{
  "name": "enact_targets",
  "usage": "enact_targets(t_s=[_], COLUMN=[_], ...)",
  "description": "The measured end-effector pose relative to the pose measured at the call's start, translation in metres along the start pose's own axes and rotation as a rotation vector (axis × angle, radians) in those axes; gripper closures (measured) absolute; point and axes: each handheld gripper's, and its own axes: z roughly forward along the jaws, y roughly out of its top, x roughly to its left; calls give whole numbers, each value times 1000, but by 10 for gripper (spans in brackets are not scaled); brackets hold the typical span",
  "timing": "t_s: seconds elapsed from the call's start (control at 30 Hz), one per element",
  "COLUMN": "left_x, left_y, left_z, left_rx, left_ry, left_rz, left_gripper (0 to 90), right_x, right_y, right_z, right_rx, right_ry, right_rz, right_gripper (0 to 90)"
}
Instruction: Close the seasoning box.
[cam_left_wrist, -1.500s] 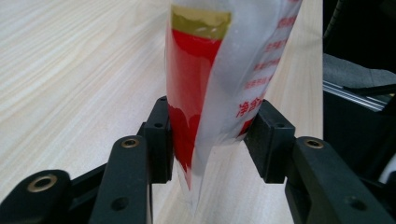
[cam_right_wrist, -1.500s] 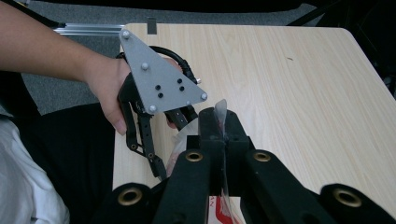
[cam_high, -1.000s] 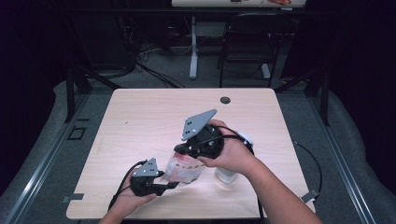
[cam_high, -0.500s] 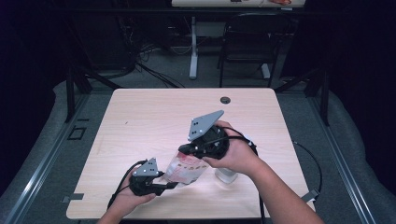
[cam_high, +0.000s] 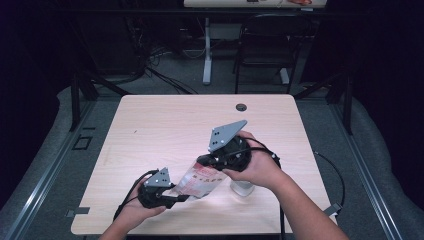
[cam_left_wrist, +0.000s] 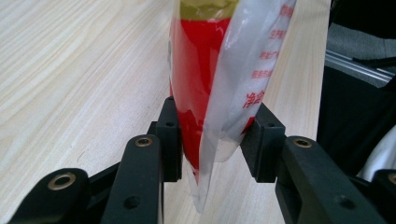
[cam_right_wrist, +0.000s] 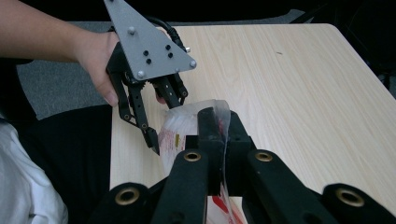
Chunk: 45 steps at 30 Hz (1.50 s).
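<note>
- The work in hand is on a clear plastic pouch (cam_high: 200, 181) with red print, and it looks about halfway: the pouch is off the table (cam_high: 165, 125) and hangs between the two tools, over the near part of the tabletop.
- The right gripper (cam_right_wrist: 218, 122) has its jaws closed tight on a thin edge of the pouch film; in the right gripper view the film comes out between the two black jaws.
- The left gripper (cam_left_wrist: 212, 128) stands about half open around the other end of the pouch (cam_left_wrist: 219, 70). Its jaws have just been closing, and the pouch is between them; the pads seem to touch the film on both sides, but I cannot tell if they already press it firmly.
- What is left, as I judge it: the left gripper must complete its hold, and then the two can pull or open the pouch.
- A small white object (cam_high: 242, 188) stands on the table just under the right hand (cam_high: 260, 167), partly hidden, so I cannot name it better.
- It is near the pouch and could be knocked if the right hand sinks.
- A dark round grommet hole (cam_high: 241, 107) sits at the far edge, well apart from the work.
</note>
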Motion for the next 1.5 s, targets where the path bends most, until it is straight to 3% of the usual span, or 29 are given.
enact_targets(t_s=[0.3, 1.03, 1.5], left_x=[2, 6, 8], left_y=[10, 46, 55], left_z=[-6, -16, -18], left_rx=[59, 209, 281], left_ry=[1, 28, 41], left_rz=[13, 84, 110], left_gripper=[645, 649, 651], right_x=[-3, -7, -9], right_y=[-8, -32, -49], right_z=[-5, -22, -21], right_rx=[-13, -117, -157], right_ry=[-2, -42, -46], right_rz=[13, 59, 84], right_gripper=[895, 898, 899])
